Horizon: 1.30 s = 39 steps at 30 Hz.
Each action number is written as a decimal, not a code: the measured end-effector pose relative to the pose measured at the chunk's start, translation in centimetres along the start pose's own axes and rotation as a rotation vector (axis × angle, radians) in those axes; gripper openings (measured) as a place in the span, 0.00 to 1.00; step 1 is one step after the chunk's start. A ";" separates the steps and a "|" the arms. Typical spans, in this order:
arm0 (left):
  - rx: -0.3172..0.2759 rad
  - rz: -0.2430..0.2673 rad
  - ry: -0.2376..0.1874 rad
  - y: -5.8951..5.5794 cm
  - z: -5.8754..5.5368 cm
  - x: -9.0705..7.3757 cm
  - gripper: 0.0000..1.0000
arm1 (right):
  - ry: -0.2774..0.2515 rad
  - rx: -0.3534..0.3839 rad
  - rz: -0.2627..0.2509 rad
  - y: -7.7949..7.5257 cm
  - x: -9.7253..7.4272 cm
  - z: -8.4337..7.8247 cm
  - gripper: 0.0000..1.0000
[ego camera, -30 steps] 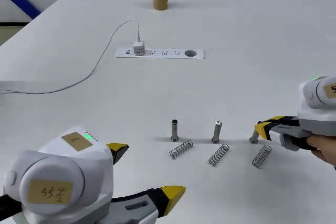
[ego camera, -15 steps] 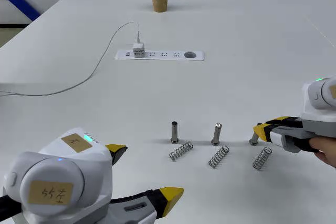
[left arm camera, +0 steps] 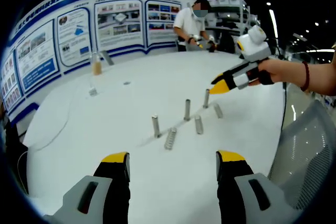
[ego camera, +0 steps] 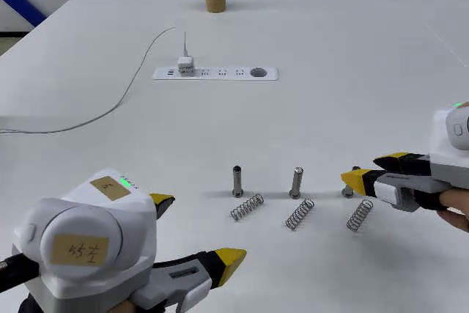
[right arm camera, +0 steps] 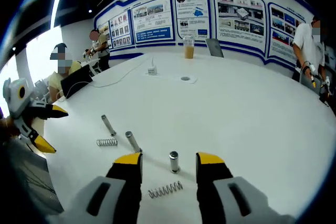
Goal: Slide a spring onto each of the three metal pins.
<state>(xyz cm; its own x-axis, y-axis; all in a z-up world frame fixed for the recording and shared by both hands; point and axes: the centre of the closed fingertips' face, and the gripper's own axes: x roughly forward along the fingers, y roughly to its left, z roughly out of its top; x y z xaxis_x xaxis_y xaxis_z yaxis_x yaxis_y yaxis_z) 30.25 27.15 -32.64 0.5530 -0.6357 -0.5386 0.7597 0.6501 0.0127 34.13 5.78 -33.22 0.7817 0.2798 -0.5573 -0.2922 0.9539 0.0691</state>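
R gripper point(right arm camera: 169, 157) open, jaws astride rt pin point(right arm camera: 174, 162), seemingly not touching.

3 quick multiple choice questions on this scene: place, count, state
1. Of the three upright silver metal pins in the head view, which is the right gripper nearest? A leftmost B middle C rightmost
2. How many loose steel coil springs lie on the white table? A two B three C four
3. The left gripper is: A open B shut on a spring C shut on a pin
C, its yellow tips sit by the rightmost pin; B, one lies before each pin; A, its jaws stand wide apart.
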 end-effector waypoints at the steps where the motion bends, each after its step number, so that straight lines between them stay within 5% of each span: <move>1: 0.002 -0.002 0.002 0.1 0.0 0.1 0.68 | -0.003 0.002 0.005 0.1 -0.1 0.0 0.45; 15: 0.038 -0.030 0.010 0.7 0.1 2.3 0.57 | -0.009 -0.003 0.072 1.5 -1.3 -0.9 0.62; 39: 0.127 -0.108 0.073 0.7 -1.9 7.3 0.34 | -0.054 -0.018 0.208 4.5 -2.5 -2.0 0.80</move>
<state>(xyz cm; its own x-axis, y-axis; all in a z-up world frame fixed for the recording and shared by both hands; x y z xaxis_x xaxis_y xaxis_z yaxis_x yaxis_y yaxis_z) 34.18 23.78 -38.21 0.4434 -0.6642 -0.6019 0.8528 0.5193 0.0553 29.77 9.16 -33.18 0.7319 0.4766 -0.4871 -0.4597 0.8729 0.1633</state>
